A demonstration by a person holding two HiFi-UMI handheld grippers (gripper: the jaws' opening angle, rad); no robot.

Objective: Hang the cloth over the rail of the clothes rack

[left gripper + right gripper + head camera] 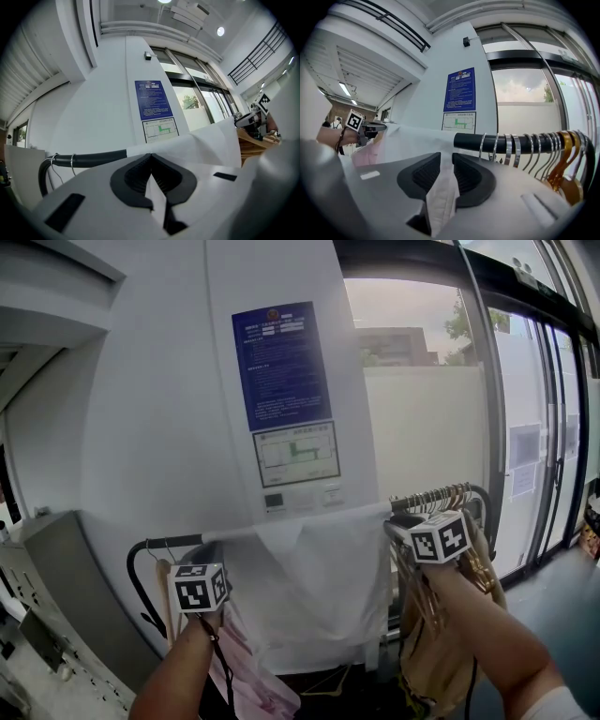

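Cloth (314, 587): white, likely light, soft, limp; spread along the rail (468, 140), hanging below. Best held at top corners. Left hand-held gripper (151, 161) clamped on cloth; right hand-held gripper (446, 159) apart, cloth loose between.

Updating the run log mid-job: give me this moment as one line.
cloth: draped over rail | left gripper: shut on cloth | right gripper: jaws apart, cloth loose between them
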